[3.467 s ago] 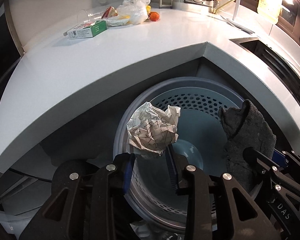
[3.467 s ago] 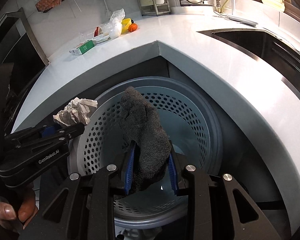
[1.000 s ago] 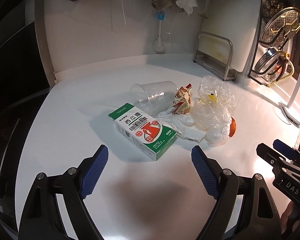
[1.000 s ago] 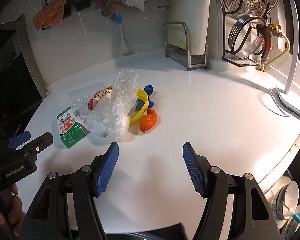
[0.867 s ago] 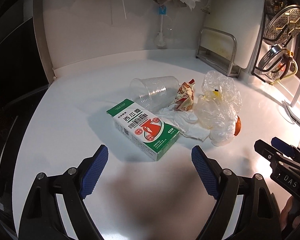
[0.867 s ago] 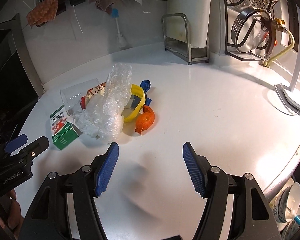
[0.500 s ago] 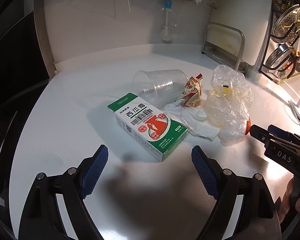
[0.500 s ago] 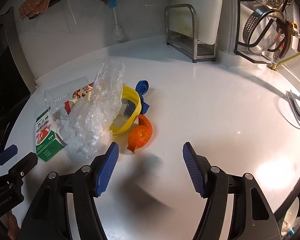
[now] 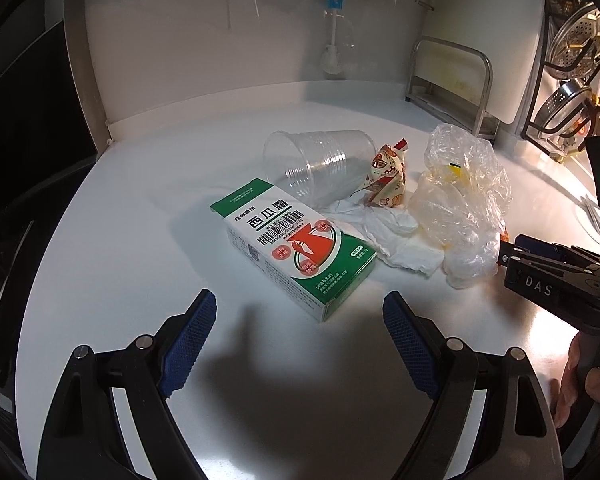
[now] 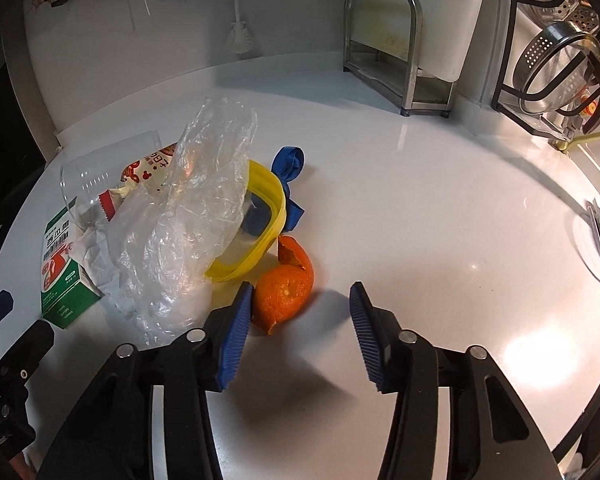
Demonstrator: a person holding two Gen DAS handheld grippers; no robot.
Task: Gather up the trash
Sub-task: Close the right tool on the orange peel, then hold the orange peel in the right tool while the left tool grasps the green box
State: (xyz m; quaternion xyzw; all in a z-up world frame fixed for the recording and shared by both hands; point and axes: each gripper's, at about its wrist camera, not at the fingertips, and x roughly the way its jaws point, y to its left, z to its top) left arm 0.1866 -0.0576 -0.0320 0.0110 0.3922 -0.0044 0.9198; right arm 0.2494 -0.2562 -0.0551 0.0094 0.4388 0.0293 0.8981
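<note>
A pile of trash lies on the white counter (image 9: 140, 240). In it are a green and white box (image 9: 296, 252), a clear plastic cup (image 9: 320, 168) on its side, a snack wrapper (image 9: 386, 176), a white tissue (image 9: 396, 236) and a crumpled plastic bag (image 9: 460, 204). My left gripper (image 9: 298, 312) hangs open just short of the box, holding nothing. An orange peel (image 10: 284, 292) lies between the jaws of my right gripper (image 10: 300, 300), close to the left pad. Those jaws are closing, and the right pad still stands apart from the peel. A yellow ring (image 10: 268, 200) and a blue strap (image 10: 288, 164) lie behind the peel.
A metal rack (image 10: 384, 40) with a white board leaning in it stands at the back wall. Steel strainers (image 10: 556, 60) hang at the right, and a brush (image 10: 240, 36) hangs on the wall. The counter's rounded edge runs along the right.
Both grippers left the bin, where they held a paper ball and a dark cloth. The right gripper moved in over the orange peel and its jaws narrowed. The left gripper came slightly nearer the box.
</note>
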